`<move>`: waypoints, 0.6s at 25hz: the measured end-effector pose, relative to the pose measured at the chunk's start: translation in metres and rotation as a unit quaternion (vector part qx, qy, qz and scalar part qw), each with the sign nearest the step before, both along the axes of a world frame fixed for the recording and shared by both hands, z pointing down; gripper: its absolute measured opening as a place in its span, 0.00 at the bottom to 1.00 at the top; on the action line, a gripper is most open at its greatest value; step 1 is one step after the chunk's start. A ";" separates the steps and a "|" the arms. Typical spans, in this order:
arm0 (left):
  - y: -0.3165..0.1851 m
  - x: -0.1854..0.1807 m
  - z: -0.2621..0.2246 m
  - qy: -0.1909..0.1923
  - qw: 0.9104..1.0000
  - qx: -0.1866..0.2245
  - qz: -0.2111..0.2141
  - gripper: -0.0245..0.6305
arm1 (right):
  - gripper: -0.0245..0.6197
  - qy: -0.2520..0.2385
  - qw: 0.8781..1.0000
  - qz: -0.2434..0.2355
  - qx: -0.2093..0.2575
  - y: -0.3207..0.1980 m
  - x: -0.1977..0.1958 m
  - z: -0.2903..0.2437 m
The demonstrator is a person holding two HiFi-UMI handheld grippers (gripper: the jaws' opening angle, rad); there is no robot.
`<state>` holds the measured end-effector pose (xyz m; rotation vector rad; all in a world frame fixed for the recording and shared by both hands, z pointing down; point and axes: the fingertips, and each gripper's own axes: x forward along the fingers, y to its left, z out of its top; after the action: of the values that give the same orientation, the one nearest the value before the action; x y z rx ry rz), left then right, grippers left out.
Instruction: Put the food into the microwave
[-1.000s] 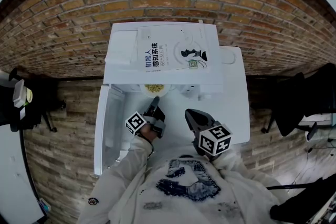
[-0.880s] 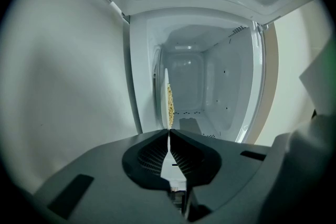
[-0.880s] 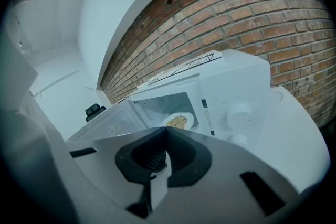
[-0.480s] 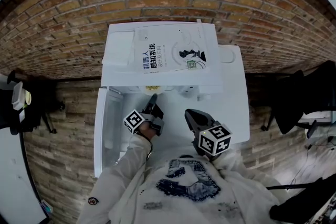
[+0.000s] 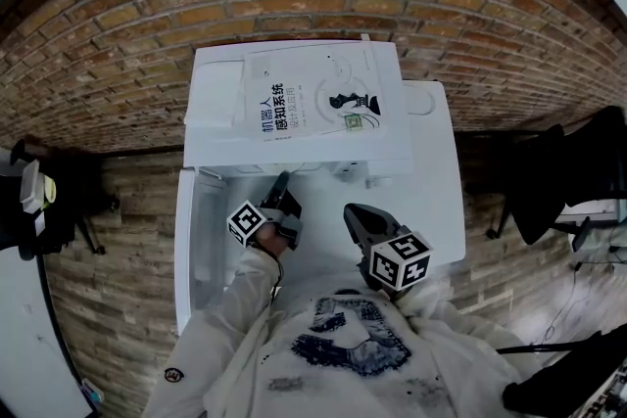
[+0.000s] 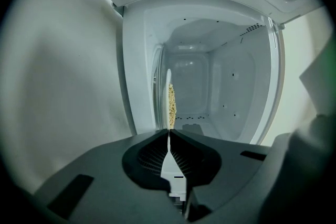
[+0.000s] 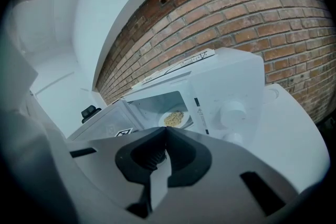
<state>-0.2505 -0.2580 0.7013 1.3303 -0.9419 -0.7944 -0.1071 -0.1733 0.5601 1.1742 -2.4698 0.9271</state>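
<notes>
The white microwave (image 5: 216,93) stands open, its door (image 5: 196,230) swung out to the left. My left gripper (image 5: 281,179) reaches into the opening, shut on the rim of a white plate (image 6: 168,86) that holds yellowish grainy food (image 6: 171,105). In the left gripper view the plate shows edge-on, in front of the empty cavity (image 6: 210,92). In the right gripper view the plate (image 7: 174,118) lies inside the microwave (image 7: 231,81). My right gripper (image 5: 348,209) hangs back from the microwave front, shut and empty, its tips (image 7: 166,129) touching.
A book (image 5: 313,103) lies on top of the microwave. The microwave stands on a white table (image 5: 441,201) against a brick wall. A black chair (image 5: 558,181) is at the right and dark gear (image 5: 39,201) at the left. The control knob (image 7: 232,112) faces my right gripper.
My left gripper has moved forward with the plate into the microwave; in the head view the plate has slipped out of sight under the microwave's top. The right gripper has stayed put.
</notes>
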 end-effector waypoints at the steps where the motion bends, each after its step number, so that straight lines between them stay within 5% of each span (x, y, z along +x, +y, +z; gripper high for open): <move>1: 0.000 0.000 0.000 0.001 1.000 0.000 0.000 0.07 | 0.06 0.000 1.000 0.001 0.000 0.000 0.000 0.000; 15: -0.002 0.003 -0.001 0.006 1.000 -0.001 0.006 0.07 | 0.06 0.002 1.000 -0.003 0.003 0.002 -0.004 -0.002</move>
<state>-0.2477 -0.2600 0.7008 1.3261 -0.9235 -0.7911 -0.1109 -0.1713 0.5584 1.1679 -2.4733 0.9155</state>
